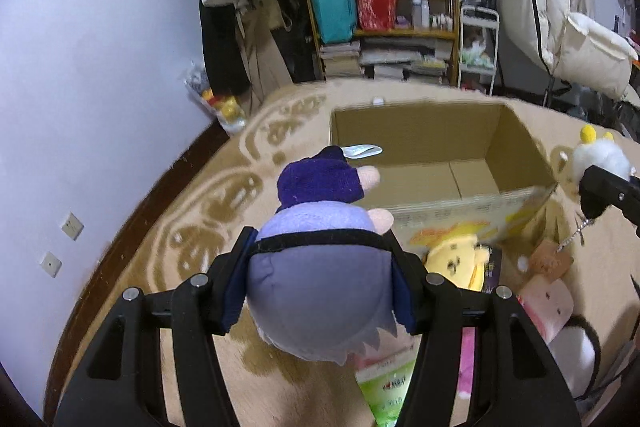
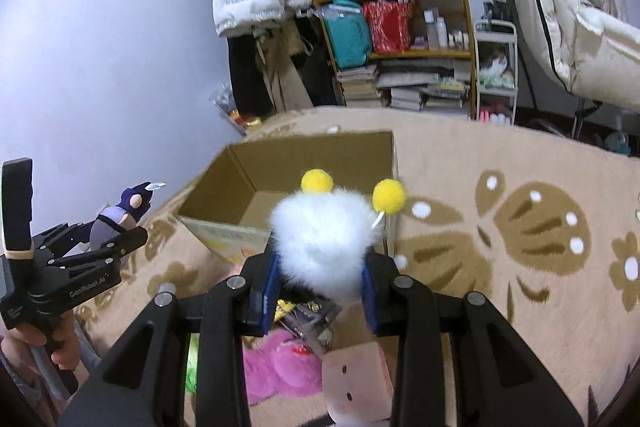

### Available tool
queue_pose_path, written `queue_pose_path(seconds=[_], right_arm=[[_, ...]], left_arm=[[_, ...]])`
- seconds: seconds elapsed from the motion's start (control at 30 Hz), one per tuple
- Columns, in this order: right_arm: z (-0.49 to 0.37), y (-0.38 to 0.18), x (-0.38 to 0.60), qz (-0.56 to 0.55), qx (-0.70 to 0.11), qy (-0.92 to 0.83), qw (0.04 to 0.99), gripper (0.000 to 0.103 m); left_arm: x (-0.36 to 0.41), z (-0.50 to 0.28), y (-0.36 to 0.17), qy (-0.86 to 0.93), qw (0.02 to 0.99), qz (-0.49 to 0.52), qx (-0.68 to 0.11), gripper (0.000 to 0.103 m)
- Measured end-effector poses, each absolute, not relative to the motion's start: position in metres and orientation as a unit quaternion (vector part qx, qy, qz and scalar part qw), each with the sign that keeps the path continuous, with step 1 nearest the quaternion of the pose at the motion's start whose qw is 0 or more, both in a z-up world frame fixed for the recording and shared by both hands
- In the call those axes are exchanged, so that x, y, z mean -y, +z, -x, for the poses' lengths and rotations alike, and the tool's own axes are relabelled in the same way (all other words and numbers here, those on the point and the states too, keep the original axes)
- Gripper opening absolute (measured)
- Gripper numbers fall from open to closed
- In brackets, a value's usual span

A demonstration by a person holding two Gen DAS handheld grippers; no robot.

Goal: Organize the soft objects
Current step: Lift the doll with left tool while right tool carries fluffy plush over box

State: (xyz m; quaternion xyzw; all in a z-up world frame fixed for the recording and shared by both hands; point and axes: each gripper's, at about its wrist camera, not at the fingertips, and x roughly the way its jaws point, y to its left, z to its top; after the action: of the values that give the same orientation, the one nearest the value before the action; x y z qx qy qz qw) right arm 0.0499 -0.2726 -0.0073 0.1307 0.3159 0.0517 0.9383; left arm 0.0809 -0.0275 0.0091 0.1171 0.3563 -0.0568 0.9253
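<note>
Plush toys are being gathered into an open cardboard box (image 1: pixel 420 163) that stands on a patterned beige carpet (image 2: pixel 520 227). Every place below is given relative to that box.

On the near left side of the box, raised above the carpet, the left gripper (image 1: pixel 320 259) is clamped around a purple doll (image 1: pixel 320 247) with a dark cap and small pink hands. Its pads press into the doll's rounded body from both sides. On the near right side of the box, the right gripper (image 2: pixel 320 279) squeezes a fluffy white toy (image 2: pixel 324 239) with two yellow pom-poms on top. It too is off the carpet, with its pom-poms overlapping the box opening in the right wrist view.

Just in front of the box's near wall, more soft things lie on the carpet: a yellow plush (image 1: pixel 456 259), a pink plush (image 2: pixel 276 367) and a pale pink square cushion (image 2: pixel 352 383).

The box interior looks empty, apart from a small tag showing at the rim. To do this step well, each toy probably wants carrying clear over the near wall before the jaws let go. The near wall leans inward, so it could snag a low pass. Releasing one toy at a time would likely keep the two tools from colliding above the opening.
</note>
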Motion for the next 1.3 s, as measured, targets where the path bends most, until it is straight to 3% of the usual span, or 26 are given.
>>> queue_pose_path(seconds=[0.7, 1.3], right_arm=[[-0.108, 0.039, 0.281, -0.111, -0.26, 0.06, 0.957, 0.036], [-0.149, -0.002, 0.289, -0.111, -0.314, 0.058, 0.941, 0.036]], left_arm=[[0.045, -0.146, 0.05, -0.063, 0.944, -0.114, -0.302, 0.059], [0.084, -0.177, 0.009, -0.11, 0.931, -0.129, -0.323, 0.059]])
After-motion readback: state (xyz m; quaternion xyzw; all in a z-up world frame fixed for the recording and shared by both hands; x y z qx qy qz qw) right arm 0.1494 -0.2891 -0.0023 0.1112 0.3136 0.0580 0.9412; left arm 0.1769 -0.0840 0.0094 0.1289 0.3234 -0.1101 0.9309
